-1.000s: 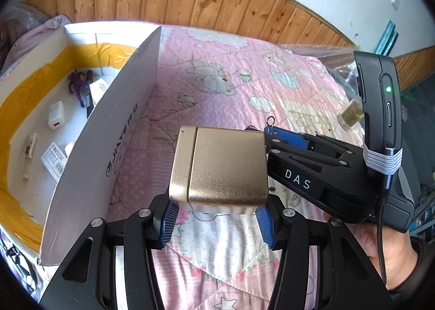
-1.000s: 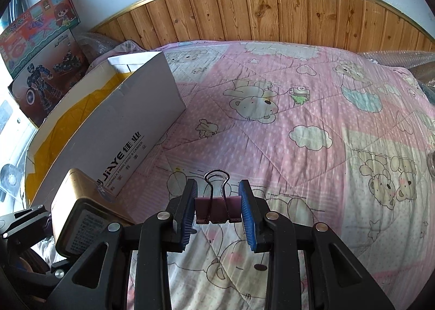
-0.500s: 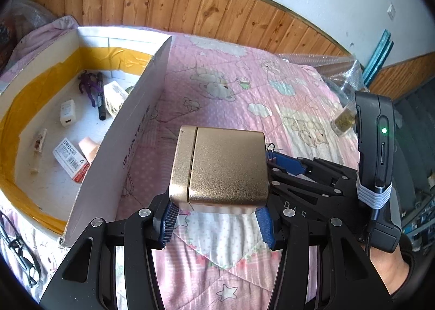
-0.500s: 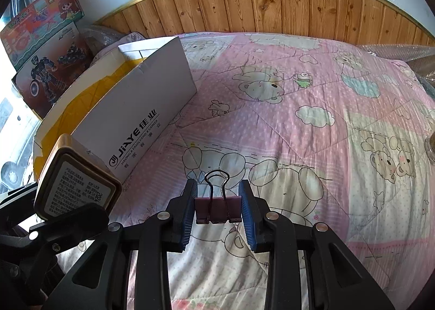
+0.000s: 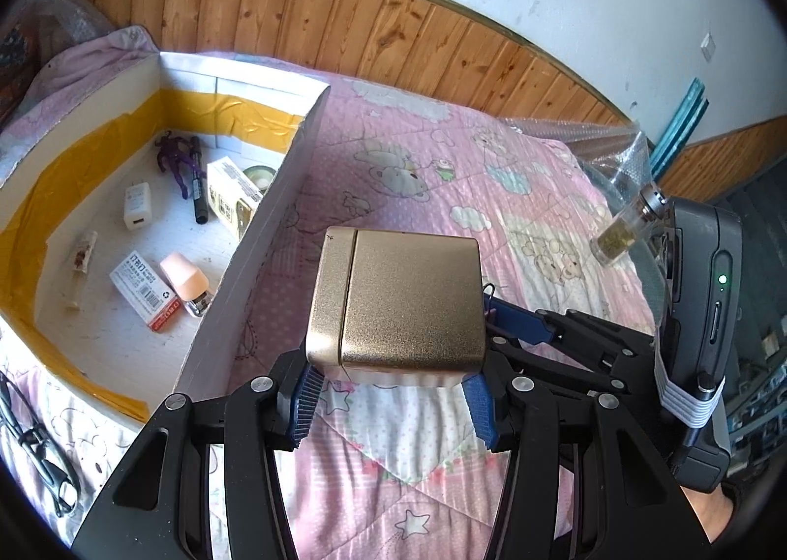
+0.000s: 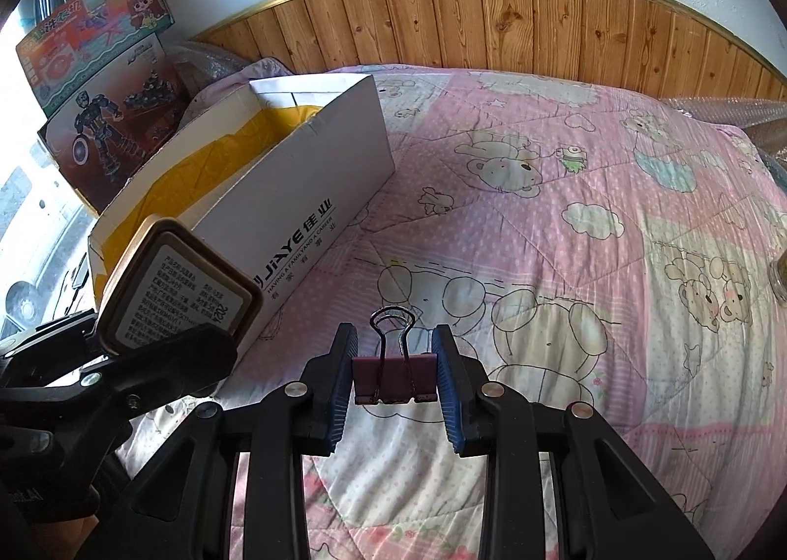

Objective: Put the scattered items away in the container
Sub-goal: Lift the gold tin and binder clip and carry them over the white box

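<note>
My left gripper (image 5: pixel 391 400) is shut on a gold tin box (image 5: pixel 398 302) and holds it above the pink quilt, right of the white cardboard box (image 5: pixel 256 235). The tin also shows in the right wrist view (image 6: pixel 172 284), label side up. My right gripper (image 6: pixel 393 383) is shut on a maroon binder clip (image 6: pixel 393 380) above the quilt, right of the left gripper. The cardboard box (image 6: pixel 315 176) has yellow tape inside and holds several small items. A small glass jar (image 5: pixel 627 228) lies on the quilt at the right.
The pink cartoon quilt (image 6: pixel 565 225) covers the bed. A wooden headboard (image 6: pixel 516 19) runs along the back. Toy boxes (image 6: pixel 98 68) stand behind the cardboard box. Bubble wrap (image 5: pixel 605 147) lies at the far right. A black cable (image 5: pixel 29 452) lies left of the box.
Both grippers have risen and drawn back from the quilt with their items held. The inside of the cardboard box shows more fully in the left wrist view.
</note>
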A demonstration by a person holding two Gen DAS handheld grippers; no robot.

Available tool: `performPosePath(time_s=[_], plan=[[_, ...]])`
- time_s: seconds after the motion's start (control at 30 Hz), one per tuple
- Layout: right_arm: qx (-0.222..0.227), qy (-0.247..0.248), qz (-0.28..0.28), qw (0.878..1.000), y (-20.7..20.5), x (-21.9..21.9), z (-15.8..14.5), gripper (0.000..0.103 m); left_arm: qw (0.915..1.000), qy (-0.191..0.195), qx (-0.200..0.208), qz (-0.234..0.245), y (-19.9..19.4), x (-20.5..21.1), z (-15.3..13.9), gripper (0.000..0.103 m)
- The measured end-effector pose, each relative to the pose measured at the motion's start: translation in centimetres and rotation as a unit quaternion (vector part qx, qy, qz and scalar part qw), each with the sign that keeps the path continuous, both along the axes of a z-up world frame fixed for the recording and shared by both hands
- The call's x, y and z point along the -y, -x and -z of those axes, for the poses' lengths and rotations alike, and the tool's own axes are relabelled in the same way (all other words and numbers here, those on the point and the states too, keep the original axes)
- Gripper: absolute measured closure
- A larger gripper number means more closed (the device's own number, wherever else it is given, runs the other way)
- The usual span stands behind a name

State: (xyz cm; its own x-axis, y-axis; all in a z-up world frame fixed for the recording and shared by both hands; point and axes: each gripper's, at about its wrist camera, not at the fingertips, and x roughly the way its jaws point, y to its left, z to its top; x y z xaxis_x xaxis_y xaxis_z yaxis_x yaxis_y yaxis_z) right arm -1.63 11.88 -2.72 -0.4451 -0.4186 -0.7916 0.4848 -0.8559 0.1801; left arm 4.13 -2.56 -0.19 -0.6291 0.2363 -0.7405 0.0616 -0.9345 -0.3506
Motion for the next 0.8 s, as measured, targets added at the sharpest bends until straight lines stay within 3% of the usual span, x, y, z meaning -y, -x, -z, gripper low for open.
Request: performPosePath(time_s=[0.8], plan=[[-0.016, 0.038, -0.033, 0.999, -1.1, 4.0, -4.5, 0.070, 0.9972, -0.059, -0.025, -0.040, -0.9, 5.7, -1.9, 0.051]])
